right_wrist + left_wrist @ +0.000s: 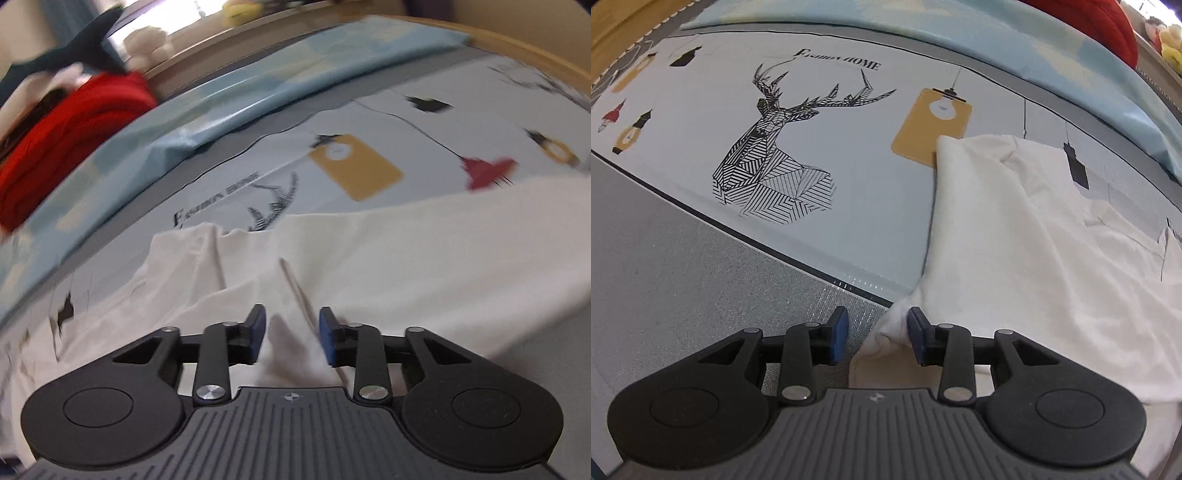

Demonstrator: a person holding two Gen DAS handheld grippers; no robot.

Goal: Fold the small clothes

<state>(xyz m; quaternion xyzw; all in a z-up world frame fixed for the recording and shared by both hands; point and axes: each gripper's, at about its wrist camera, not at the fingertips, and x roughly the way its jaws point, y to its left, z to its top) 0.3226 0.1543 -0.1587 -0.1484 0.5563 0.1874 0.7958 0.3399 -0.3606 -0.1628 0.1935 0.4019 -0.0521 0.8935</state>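
The white garment [1027,240] lies spread on the printed tablecloth [849,177], just right of the deer print [772,147]. The left gripper [877,334] stands partly open – a cloth corner between its pads, not pinched. The right gripper [291,334] is partly open over a fold, holding nothing.

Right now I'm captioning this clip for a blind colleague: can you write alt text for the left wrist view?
The left gripper, blue-padded jaws apart, hangs over a bunched corner of a white cotton garment, which touches only the right-hand pad. The garment lies on a pale printed cloth bearing a black line-drawn stag head.
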